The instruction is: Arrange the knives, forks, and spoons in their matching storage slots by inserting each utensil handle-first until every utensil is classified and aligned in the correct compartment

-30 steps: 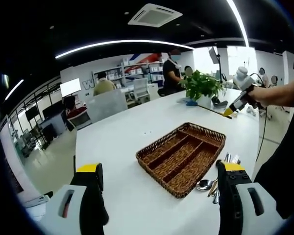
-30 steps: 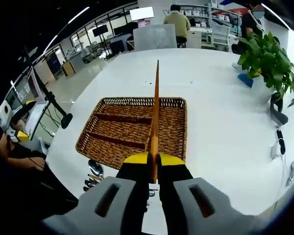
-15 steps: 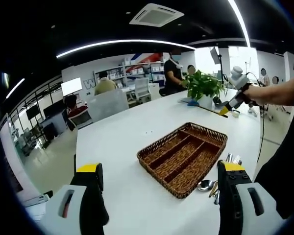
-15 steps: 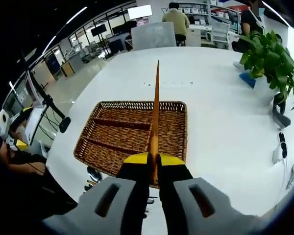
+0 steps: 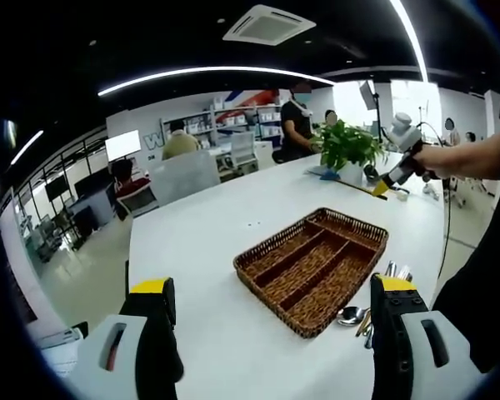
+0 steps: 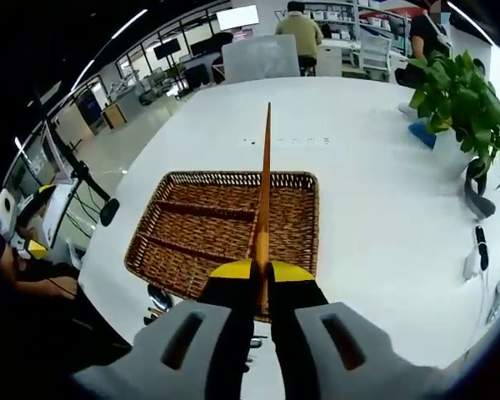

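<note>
A brown wicker tray (image 5: 312, 267) with several slots lies on the white table (image 5: 200, 242), and nothing lies in its slots. Loose spoons and other cutlery (image 5: 362, 317) are piled beside its near corner. My left gripper (image 5: 272, 287) hangs open above the table, holding nothing. My right gripper (image 6: 261, 268) is shut on a utensil with a thin orange-brown handle (image 6: 265, 183) that points forward over the wicker tray (image 6: 200, 225); its head is hidden between the jaws. In the left gripper view the right gripper (image 5: 385, 185) is held high at the right with the handle (image 5: 354, 185) sticking out.
A potted plant (image 6: 462, 100) stands at the table's far side, with small devices and cables (image 6: 479, 242) close by. The cutlery pile (image 6: 158, 300) lies by the tray's near-left corner. People sit at desks in the background. A person's arm (image 5: 475, 158) reaches in from the right.
Almost nothing differs. Both views have drifted slightly; the right gripper still holds the utensil over the tray and the left gripper stays open.
</note>
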Tool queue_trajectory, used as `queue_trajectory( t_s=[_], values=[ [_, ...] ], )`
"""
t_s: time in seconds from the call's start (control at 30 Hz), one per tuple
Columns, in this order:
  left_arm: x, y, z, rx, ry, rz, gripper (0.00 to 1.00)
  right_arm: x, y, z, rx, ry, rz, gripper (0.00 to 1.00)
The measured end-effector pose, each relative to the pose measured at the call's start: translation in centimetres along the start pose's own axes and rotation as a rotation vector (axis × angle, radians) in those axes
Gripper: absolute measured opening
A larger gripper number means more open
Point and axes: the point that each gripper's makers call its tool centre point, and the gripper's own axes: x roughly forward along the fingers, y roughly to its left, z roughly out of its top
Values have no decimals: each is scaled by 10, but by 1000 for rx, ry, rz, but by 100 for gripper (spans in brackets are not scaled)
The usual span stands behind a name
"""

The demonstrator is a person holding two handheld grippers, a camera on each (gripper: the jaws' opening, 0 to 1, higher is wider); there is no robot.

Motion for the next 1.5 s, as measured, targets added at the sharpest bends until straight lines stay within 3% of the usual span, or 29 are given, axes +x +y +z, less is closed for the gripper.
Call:
queue_trajectory(
  t_s=[1.5],
  values=[
    [1,9,-3,3,26,-3,99,46,-10,-54,37,116,-15,3]
  ],
)
